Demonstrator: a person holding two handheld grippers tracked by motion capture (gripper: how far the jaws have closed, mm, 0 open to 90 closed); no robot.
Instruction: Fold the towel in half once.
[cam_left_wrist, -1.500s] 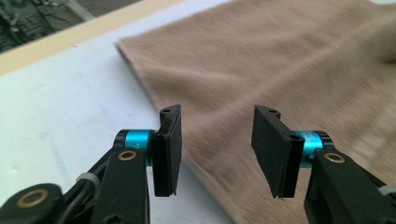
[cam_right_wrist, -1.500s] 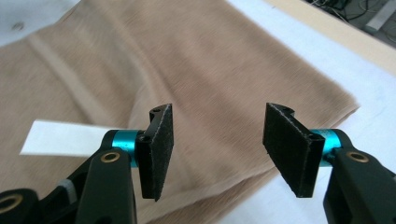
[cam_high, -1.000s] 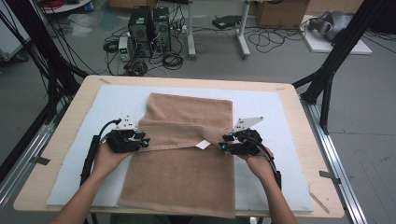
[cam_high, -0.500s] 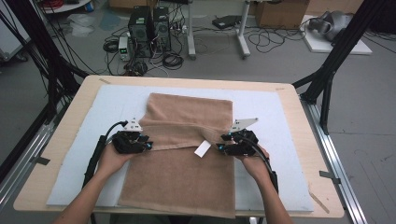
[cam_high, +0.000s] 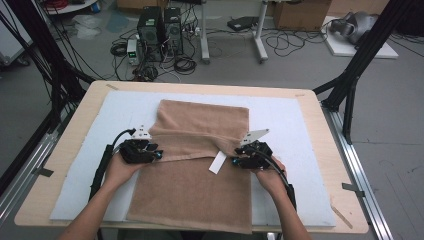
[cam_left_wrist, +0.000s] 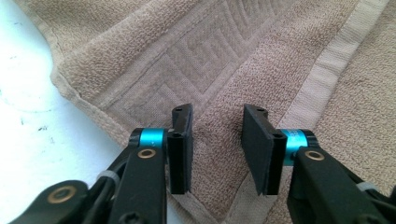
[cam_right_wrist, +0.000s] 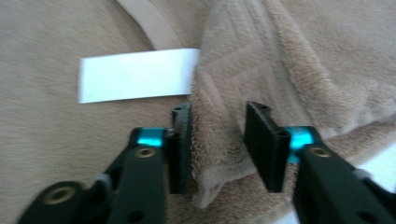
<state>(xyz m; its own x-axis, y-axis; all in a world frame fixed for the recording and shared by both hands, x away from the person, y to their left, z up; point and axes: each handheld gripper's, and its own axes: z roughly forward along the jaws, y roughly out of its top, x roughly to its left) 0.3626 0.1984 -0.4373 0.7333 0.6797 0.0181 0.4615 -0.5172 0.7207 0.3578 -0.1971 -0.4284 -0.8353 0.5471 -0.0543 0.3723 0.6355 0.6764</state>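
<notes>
We see the brown towel (cam_high: 200, 165) in the centre of the frame, its far part folded toward us. The left gripper (cam_high: 141, 151) rests at the fold's left corner, jaws apart, with towel under them, not pinched. The right gripper (cam_high: 248, 159) has just been closing; the fold's right corner lies between its jaws, beside the white label (cam_high: 218, 162).

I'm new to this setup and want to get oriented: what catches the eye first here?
A tan towel lies mid-table on the pale blue mat, its far part folded toward the person. The left gripper and right gripper sit at the fold's two corners, jaws apart, with a white label beside the right one.
</notes>
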